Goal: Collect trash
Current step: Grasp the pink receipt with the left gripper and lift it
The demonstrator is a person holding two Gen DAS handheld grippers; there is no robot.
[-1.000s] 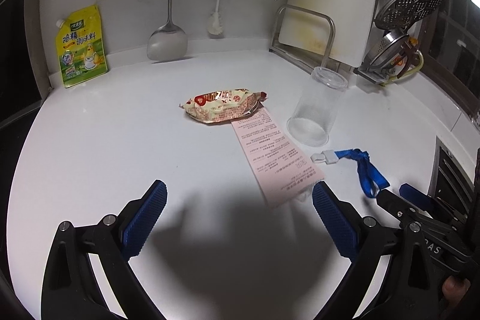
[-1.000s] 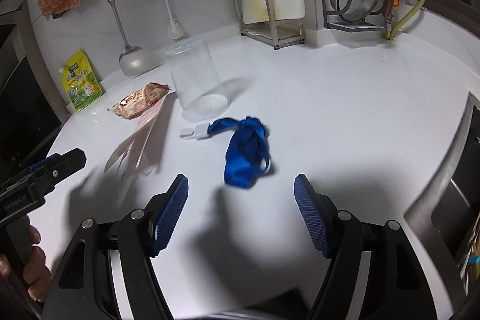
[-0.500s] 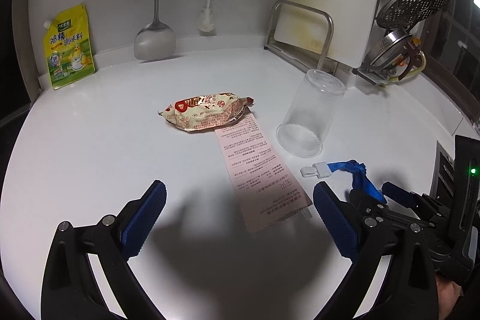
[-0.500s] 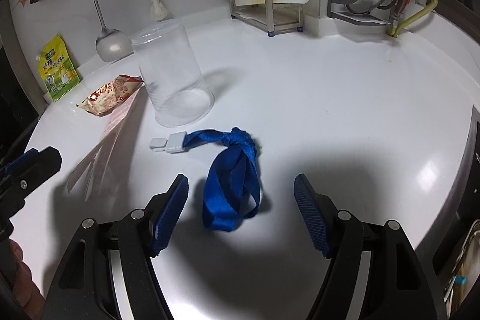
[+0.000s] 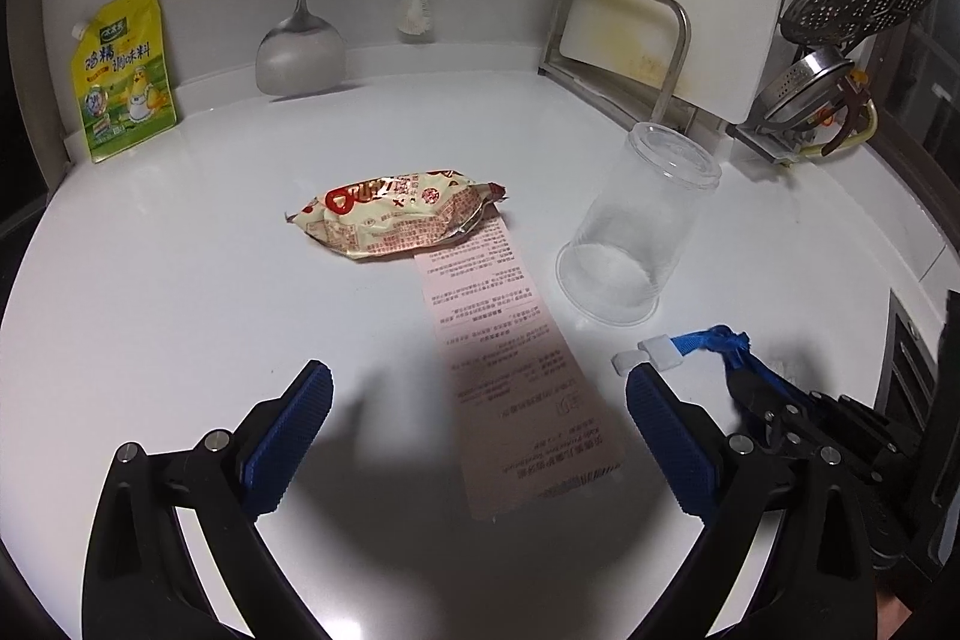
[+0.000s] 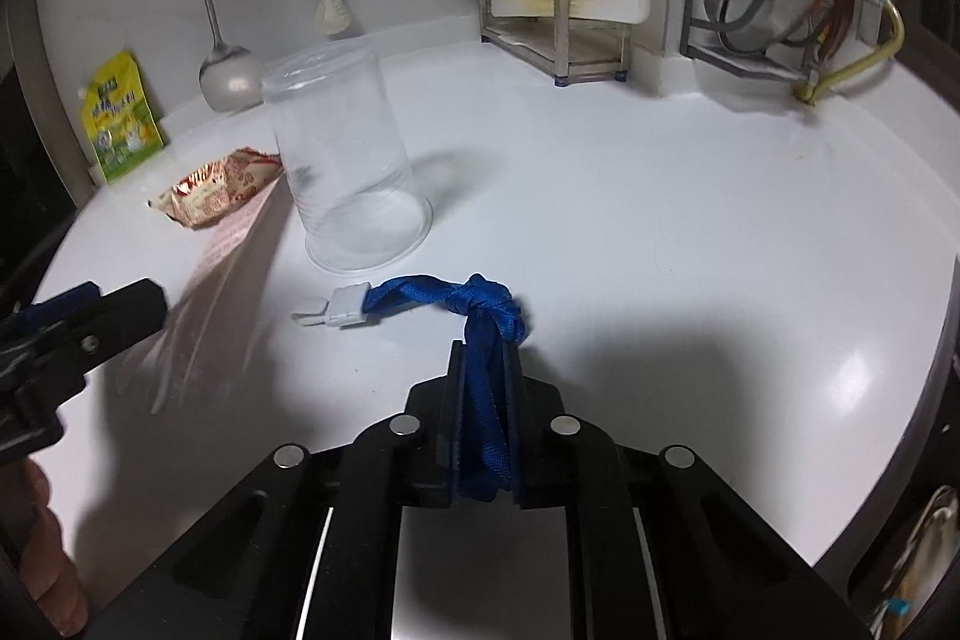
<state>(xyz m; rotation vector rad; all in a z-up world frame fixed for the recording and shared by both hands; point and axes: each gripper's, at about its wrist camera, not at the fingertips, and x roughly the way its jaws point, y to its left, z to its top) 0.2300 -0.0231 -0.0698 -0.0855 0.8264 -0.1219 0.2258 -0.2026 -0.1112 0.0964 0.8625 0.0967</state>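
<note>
The right gripper [image 6: 483,418] pinches the blue strap [image 6: 486,400] at lower centre; its dangling clip [image 6: 342,310] may snag the cup [image 6: 354,172]. The left gripper [image 5: 480,436] gapes wide.

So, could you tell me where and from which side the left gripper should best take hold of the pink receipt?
Probably the near short end of the pink receipt, approached from the front along its length. It lies flat on the counter, and its far end is tucked under the snack wrapper; the near end is free and sits between the open fingers of the left gripper.
</note>
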